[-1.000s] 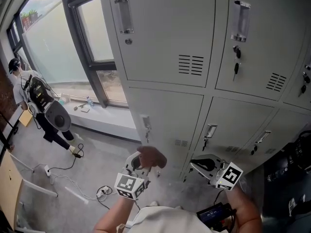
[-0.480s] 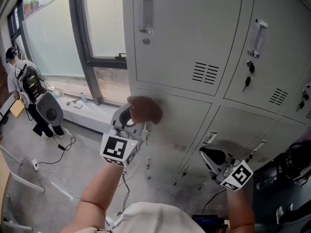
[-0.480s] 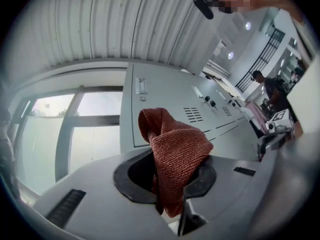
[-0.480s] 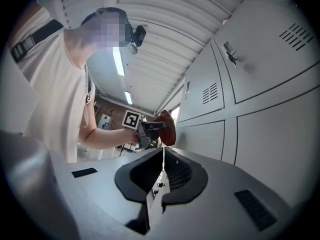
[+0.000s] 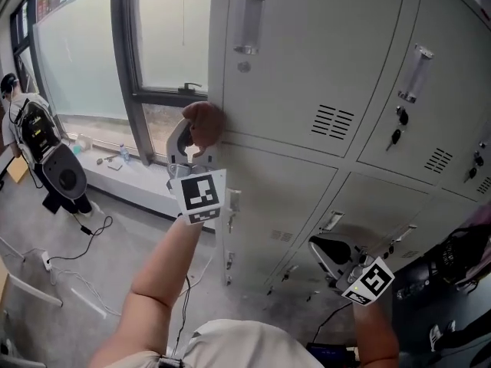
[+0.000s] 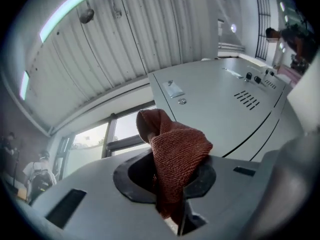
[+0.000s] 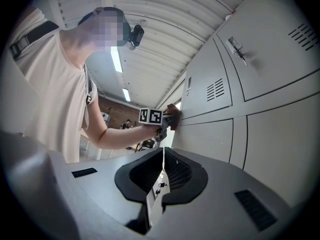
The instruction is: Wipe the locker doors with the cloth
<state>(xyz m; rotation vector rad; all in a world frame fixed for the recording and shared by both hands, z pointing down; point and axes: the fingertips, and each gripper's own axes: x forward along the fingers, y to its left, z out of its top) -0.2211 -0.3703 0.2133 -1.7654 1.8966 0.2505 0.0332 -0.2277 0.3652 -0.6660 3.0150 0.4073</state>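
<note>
A reddish-brown cloth (image 5: 203,121) is bunched in my left gripper (image 5: 186,138), which is shut on it. The cloth presses against the grey lockers at the lower left corner of the upper left door (image 5: 307,52). The left gripper view has the cloth (image 6: 172,154) rising out of the shut jaws, with that door (image 6: 220,99) beyond. My right gripper (image 5: 326,253) hangs low in front of the lower doors (image 5: 276,198), shut on nothing. In the right gripper view the jaws meet (image 7: 162,156), and the cloth (image 7: 172,115) shows far off on the locker face.
Each door has a handle (image 5: 247,21) and vent slots (image 5: 334,121); keys hang in the right doors' locks (image 5: 399,125). Left of the lockers is a window (image 5: 165,37) with a sill. A person (image 5: 23,129) with equipment stands far left, and cables (image 5: 84,228) lie on the floor.
My left gripper has risen with the cloth from near the lower doors to the upper left door's bottom corner. The right gripper has stayed low.
</note>
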